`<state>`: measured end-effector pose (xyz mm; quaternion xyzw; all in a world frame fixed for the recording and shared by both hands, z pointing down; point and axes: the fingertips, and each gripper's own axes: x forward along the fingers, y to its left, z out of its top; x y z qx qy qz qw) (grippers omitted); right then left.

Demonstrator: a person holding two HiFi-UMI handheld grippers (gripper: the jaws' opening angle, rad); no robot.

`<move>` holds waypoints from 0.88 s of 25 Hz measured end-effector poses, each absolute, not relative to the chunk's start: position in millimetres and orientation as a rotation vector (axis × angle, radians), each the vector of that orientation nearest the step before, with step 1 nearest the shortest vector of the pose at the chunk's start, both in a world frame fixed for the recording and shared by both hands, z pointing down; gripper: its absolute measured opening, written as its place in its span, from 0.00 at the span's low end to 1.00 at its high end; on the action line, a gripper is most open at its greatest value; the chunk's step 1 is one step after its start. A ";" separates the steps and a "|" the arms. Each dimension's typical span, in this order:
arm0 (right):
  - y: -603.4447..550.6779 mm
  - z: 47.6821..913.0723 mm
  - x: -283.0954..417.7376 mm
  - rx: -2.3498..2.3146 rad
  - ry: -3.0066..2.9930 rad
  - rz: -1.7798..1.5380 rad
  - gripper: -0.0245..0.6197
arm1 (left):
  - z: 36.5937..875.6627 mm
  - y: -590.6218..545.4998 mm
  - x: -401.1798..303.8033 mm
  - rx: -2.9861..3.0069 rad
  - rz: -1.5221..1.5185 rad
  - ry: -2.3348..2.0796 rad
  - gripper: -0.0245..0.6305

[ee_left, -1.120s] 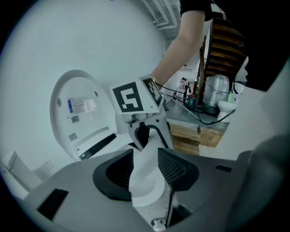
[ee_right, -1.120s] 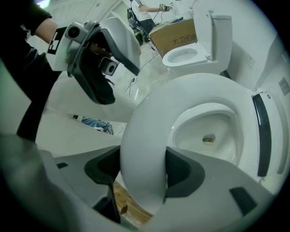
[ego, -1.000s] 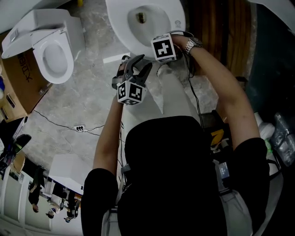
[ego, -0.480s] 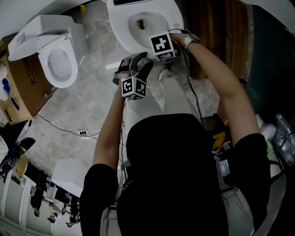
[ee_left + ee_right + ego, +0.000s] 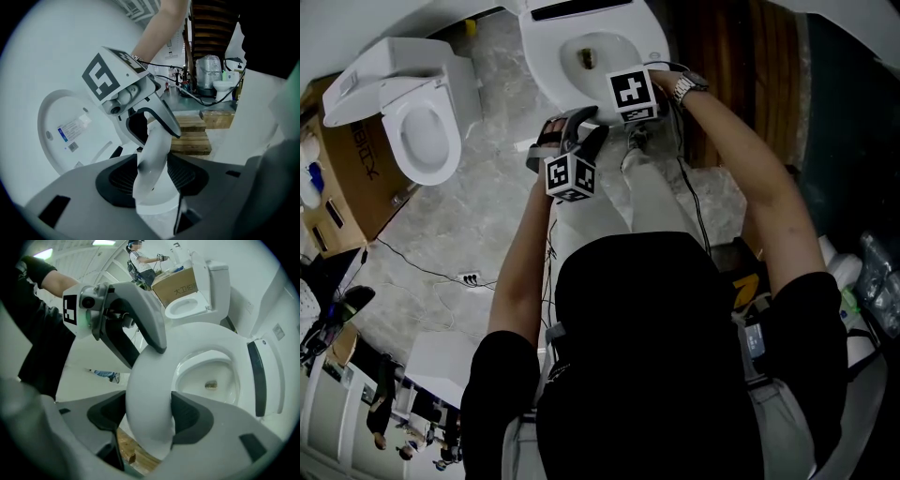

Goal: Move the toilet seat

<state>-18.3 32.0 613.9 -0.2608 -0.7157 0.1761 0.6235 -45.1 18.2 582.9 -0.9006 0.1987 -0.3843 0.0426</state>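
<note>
Head view: person bent over a white toilet (image 5: 581,37), both claws down at its front edge; 2nd toilet (image 5: 417,131) and cardboard box (image 5: 347,159) off to the left on the stone floor (image 5: 478,216).
Toilet seat (image 5: 143,385): white ring over the bowl (image 5: 208,376), hinged at the back, nose looking tipped up off the rim; lid (image 5: 79,145) standing open behind.
Right claw (image 5: 150,417): clamped on the nose of the seat, 1 pad on each face, doing the carrying at this moment.
Left claw (image 5: 152,180): just been opening, now spread as wide as it goes; seat edge between the pads but no real squeeze to see, so reads as letting go.
Handling: hard moulded plastic by the look of it, stiff, fairly light, glossy and slick; swings on its hinge only, so best led along an arc, never pulled straight.
Where to hold: front nose, far from the hinge, pads flat on top face and underside, just where the right claw sits.
Risk: smooth plastic sliding out of a 1-claw pinch and slamming down on the porcelain.
</note>
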 end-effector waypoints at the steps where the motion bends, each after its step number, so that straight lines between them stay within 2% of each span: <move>1: 31.6 613.2 -18.8 -0.576 -1.658 0.387 0.49 | 582.6 18.3 -45.3 -2.755 -1.180 0.602 0.35; 11: 22.5 604.9 -25.6 -0.311 -1.863 0.166 0.49 | 575.3 15.4 -44.9 -2.737 -1.183 0.623 0.34; 22: 14.1 592.8 8.5 0.047 -1.888 -0.005 0.49 | 573.6 12.7 -46.2 -2.738 -1.189 0.569 0.34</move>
